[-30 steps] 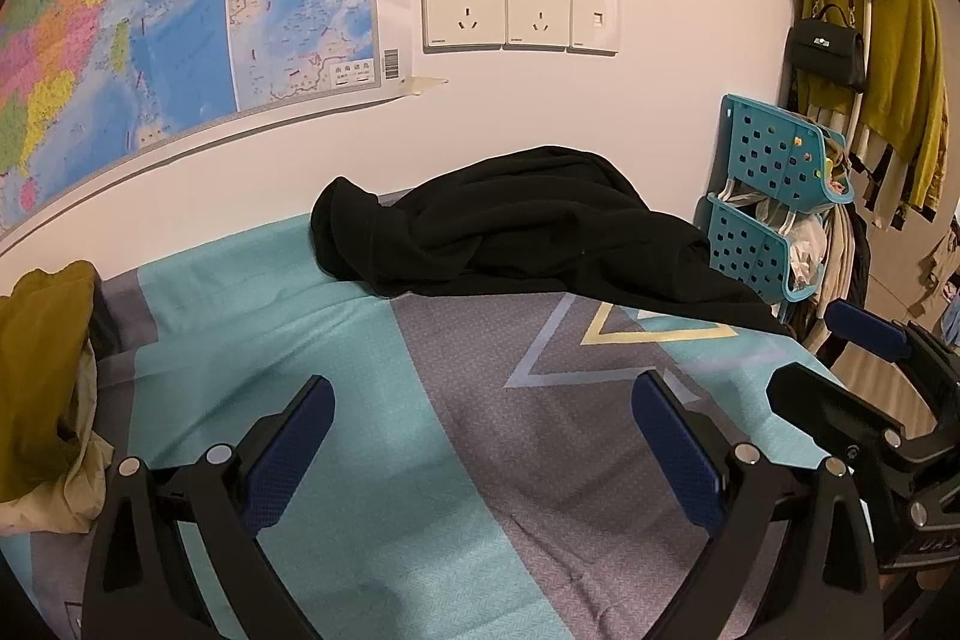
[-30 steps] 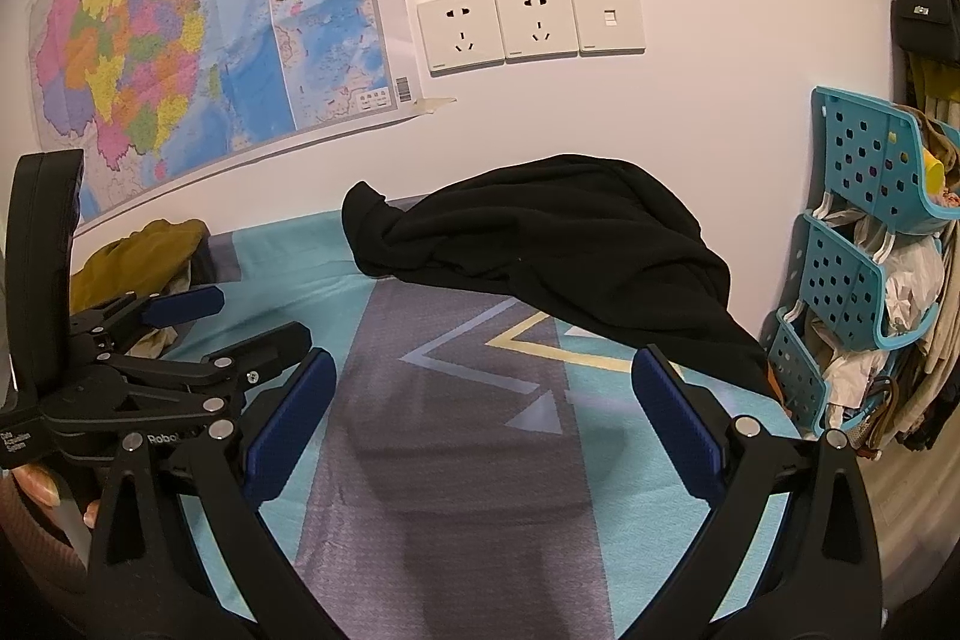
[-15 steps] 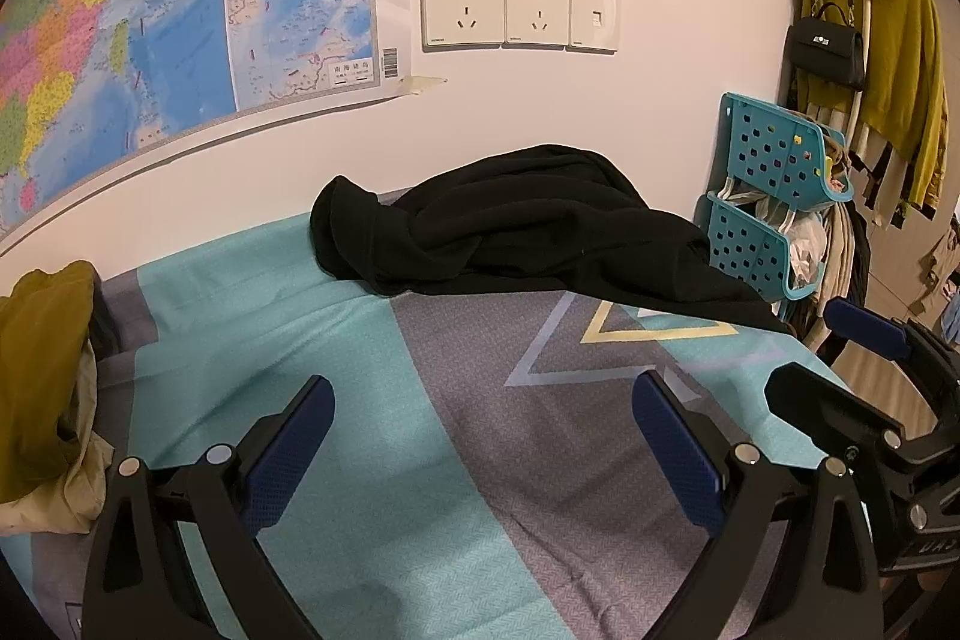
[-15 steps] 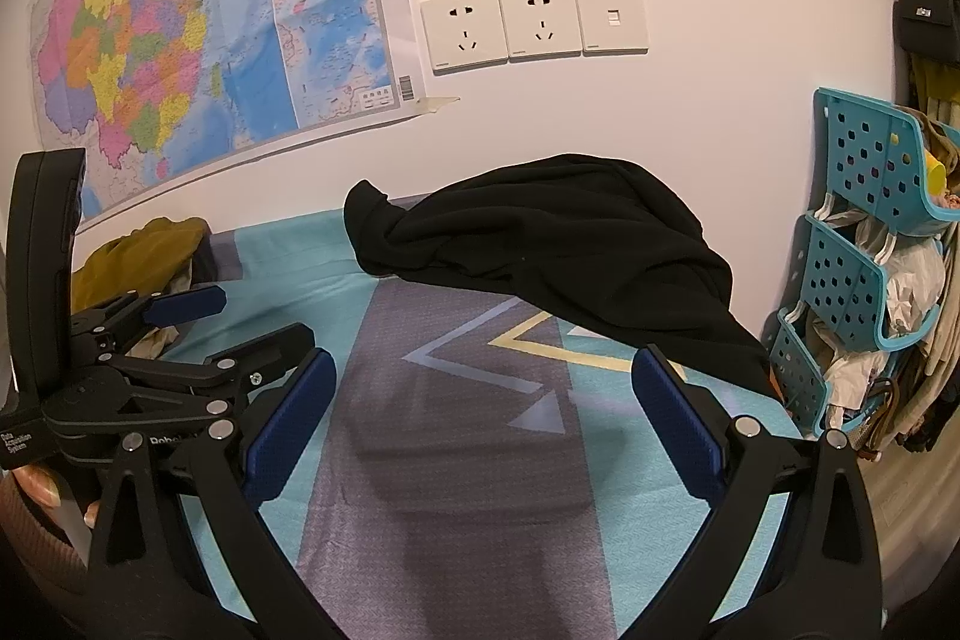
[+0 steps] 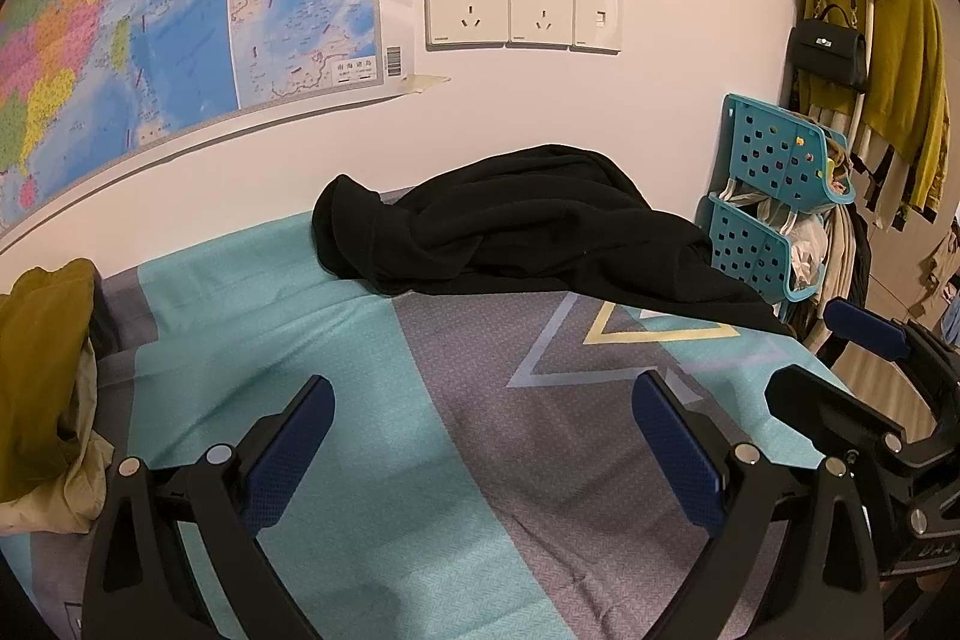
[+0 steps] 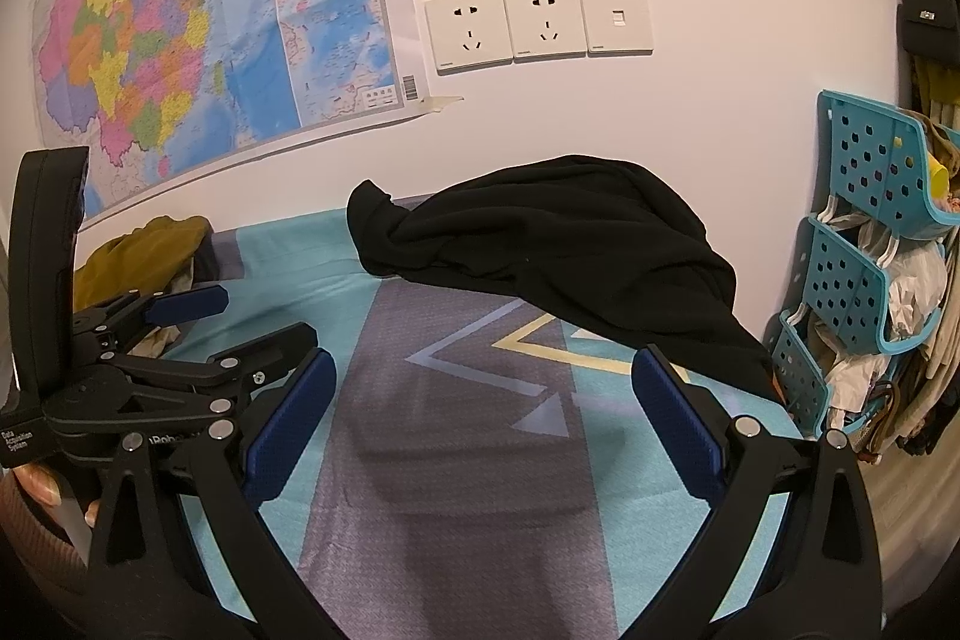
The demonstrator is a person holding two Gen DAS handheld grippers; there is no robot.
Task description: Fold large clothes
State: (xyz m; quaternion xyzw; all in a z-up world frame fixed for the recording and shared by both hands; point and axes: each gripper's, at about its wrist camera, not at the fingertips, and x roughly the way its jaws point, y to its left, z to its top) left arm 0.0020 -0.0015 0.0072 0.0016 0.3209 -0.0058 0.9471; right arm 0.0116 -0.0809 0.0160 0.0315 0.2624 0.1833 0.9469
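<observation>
A large black garment (image 5: 528, 238) lies crumpled at the far side of the bed against the wall; it also shows in the right wrist view (image 6: 558, 250). My left gripper (image 5: 480, 448) is open and empty, held over the bedsheet short of the garment. My right gripper (image 6: 480, 418) is open and empty, likewise short of it. The right gripper also shows at the right edge of the left wrist view (image 5: 864, 370), and the left gripper shows at the left of the right wrist view (image 6: 198, 334).
The bed has a teal and grey patterned sheet (image 5: 372, 370). A mustard garment pile (image 5: 42, 358) lies at the left. A teal plastic rack (image 5: 774, 208) and hanging clothes (image 5: 900, 88) stand at the right. A wall map (image 6: 198, 34) and sockets (image 6: 534, 22) are behind.
Almost nothing has moved. The right wrist view has crept very slightly towards the garment. Both grippers stay open.
</observation>
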